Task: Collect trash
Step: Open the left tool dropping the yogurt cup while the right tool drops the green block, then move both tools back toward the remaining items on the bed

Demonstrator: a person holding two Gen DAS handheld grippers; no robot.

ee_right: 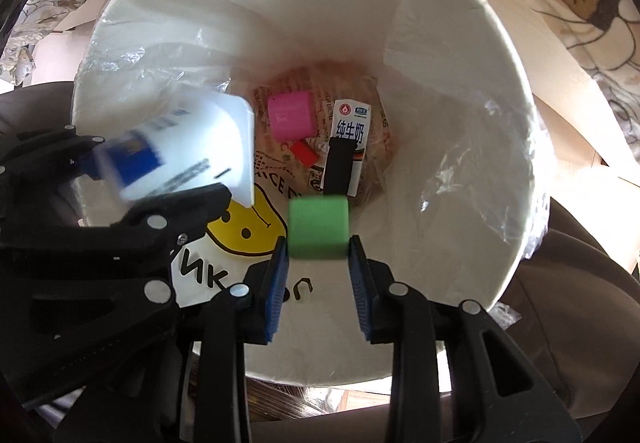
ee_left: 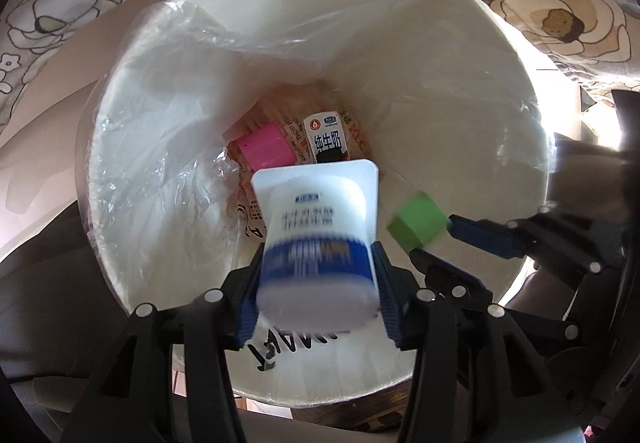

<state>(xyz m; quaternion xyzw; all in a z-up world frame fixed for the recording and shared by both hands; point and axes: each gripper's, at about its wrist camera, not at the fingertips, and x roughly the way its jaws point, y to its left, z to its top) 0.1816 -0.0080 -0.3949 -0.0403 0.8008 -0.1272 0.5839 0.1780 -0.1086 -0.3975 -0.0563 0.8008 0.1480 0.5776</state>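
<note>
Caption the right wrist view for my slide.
Right gripper holds a green cube over the lined white bin; left gripper holds a yogurt cup.

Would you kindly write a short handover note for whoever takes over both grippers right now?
Left gripper: shut on the yogurt cup, held over the bin.
Right gripper: green block between its pads, also over the bin; the grip looks loose or releasing.
In the bin already: pink block, red piece, milk carton, printed wrapper.
Left to do: drop the cup and green block in. No trash outside the bin shows in these views.
</note>
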